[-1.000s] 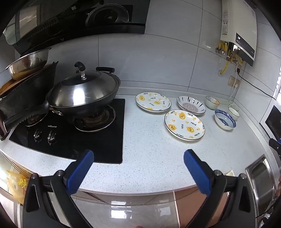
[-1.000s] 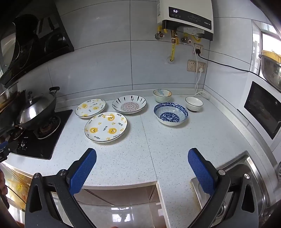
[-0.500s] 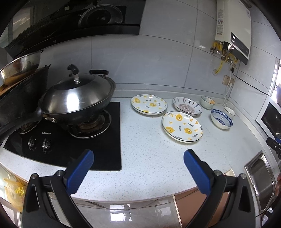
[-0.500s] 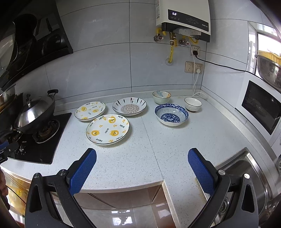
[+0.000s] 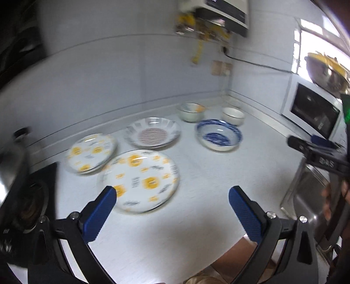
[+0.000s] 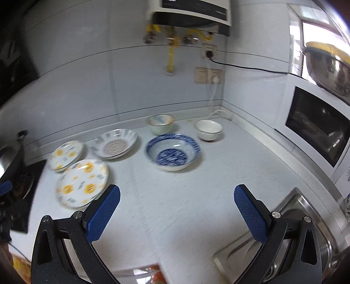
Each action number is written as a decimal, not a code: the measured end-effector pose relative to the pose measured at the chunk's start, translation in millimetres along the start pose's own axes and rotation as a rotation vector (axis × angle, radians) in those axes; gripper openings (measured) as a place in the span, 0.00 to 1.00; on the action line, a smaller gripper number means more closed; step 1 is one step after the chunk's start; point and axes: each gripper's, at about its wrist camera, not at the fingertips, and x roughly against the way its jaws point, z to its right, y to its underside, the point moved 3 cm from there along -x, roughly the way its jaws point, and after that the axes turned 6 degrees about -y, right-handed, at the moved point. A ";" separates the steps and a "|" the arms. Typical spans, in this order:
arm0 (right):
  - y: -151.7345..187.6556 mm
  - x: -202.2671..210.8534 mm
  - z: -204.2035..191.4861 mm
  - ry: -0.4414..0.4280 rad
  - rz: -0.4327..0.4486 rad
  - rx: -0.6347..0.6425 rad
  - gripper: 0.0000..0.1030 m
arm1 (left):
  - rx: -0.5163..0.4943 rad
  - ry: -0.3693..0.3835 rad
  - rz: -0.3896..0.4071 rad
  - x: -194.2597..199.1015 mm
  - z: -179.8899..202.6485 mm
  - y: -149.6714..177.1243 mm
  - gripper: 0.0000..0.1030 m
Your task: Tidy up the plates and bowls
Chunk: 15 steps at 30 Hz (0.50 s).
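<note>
**Plates and bowls spread along a kitchen bench, both claws held wide**

The left claw (image 5: 171,197) hangs above the white bench (image 5: 207,192) with its blue fingers spread and nothing between them; the right claw (image 6: 177,197) is likewise spread wide and empty over the bench's front edge; both views are blurred. Two plates with yellow spots lie near the stove (image 5: 28,196): the nearer yellow plate (image 5: 141,180) sits just in front of the left claw, the farther yellow plate (image 5: 91,153) just beside it toward the wall; whether their rims touch cannot be told. A striped plate (image 5: 153,134) lies behind them, close to the wall; a blue bowl (image 5: 218,136) stands to its right; two small bowls sit behind that, a pale bowl (image 5: 190,111) and a white bowl (image 5: 233,114), the second nearest the corner. A water heater (image 6: 190,11) hangs on the tiled wall above; a microwave (image 6: 317,124) stands at the right; a steel sink (image 6: 306,229) is set into the bench beside the right claw.
</note>
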 end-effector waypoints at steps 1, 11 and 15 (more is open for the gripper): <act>-4.9 -11.2 16.0 0.023 0.002 -0.014 0.99 | -0.031 0.019 -0.012 -17.1 19.9 -7.5 1.00; -31.1 -145.6 187.9 0.288 -0.096 -0.115 0.99 | -0.268 0.190 -0.133 -166.1 214.9 -28.8 1.00; -25.1 -196.0 249.9 0.359 -0.162 -0.169 0.99 | -0.321 0.228 -0.184 -207.0 280.2 -23.5 1.00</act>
